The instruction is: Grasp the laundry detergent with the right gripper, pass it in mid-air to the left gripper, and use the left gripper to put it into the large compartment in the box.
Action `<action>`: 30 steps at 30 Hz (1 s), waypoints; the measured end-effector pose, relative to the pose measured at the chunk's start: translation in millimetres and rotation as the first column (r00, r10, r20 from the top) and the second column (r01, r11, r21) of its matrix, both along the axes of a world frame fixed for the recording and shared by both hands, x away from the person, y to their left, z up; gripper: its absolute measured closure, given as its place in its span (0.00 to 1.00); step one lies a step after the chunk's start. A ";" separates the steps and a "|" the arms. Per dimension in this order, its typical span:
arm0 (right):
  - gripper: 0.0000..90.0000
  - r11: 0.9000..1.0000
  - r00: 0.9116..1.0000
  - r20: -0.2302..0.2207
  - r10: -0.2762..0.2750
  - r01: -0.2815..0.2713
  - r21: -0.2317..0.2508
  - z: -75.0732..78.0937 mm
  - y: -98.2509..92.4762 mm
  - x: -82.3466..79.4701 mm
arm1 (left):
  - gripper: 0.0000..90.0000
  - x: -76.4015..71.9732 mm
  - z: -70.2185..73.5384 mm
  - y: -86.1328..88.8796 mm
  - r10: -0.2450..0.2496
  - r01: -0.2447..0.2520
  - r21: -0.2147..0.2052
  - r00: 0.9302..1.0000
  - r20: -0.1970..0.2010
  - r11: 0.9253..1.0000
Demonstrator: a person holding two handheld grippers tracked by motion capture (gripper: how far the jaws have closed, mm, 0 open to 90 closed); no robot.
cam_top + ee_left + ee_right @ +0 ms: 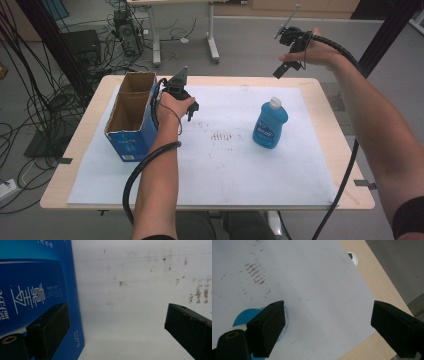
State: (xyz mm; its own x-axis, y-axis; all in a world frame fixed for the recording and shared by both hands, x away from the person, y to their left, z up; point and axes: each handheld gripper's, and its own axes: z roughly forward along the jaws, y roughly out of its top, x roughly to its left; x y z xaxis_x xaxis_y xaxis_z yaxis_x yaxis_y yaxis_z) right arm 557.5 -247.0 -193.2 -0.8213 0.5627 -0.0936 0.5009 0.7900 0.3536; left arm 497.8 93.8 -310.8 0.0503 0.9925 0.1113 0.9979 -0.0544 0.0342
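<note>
Right hand-held gripper (290, 47) raised above bottle (269, 124).

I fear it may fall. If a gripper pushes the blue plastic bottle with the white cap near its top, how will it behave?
The blue plastic bottle stands upright and tall on a narrow base, so a high push probably tips it. Its smooth plastic may slip between jaws.

Open tongs (117, 327) hang beside a blue box (35, 297) over stained white sheet (130, 290).

Box (131, 117) stands left of bottle (270, 124) on the mat (220, 170)
</note>
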 end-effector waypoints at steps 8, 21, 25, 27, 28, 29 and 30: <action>0.14 1.000 1.000 0.003 0.000 0.000 0.012 3.8 -10.4 -7.9 | 0.07 -1.0 3.7 -0.7 -0.006 0.006 -0.007 1.000 0.010 1.000; 0.12 0.996 1.000 0.010 0.023 -0.024 0.085 8.7 -51.9 -43.3 | 0.07 -4.1 9.7 -4.8 -0.029 0.030 -0.030 0.999 0.019 0.999; 0.12 0.994 0.999 0.010 0.037 -0.038 0.103 7.7 -64.0 -57.8 | 0.07 -4.8 12.4 -6.8 -0.033 0.034 -0.033 0.999 0.031 0.999; 0.11 0.992 0.999 0.012 0.047 -0.048 0.116 6.2 -69.7 -65.1 | 0.07 -5.2 13.3 -8.2 -0.034 0.035 -0.034 0.999 0.031 0.999; 0.11 0.992 0.999 0.012 0.047 -0.048 0.116 6.2 -69.7 -65.1 | 0.07 -5.2 13.3 -8.2 -0.034 0.035 -0.034 0.999 0.031 0.999; 0.11 0.991 0.998 0.016 0.053 -0.055 0.123 4.6 -72.6 -70.0 | 0.07 -5.5 13.6 -8.6 -0.039 0.040 -0.033 0.999 0.030 0.999; 0.11 0.991 0.998 0.021 0.061 -0.063 0.120 1.4 -75.9 -77.2 | 0.07 -6.0 14.2 -9.2 -0.042 0.043 -0.030 0.999 0.030 0.999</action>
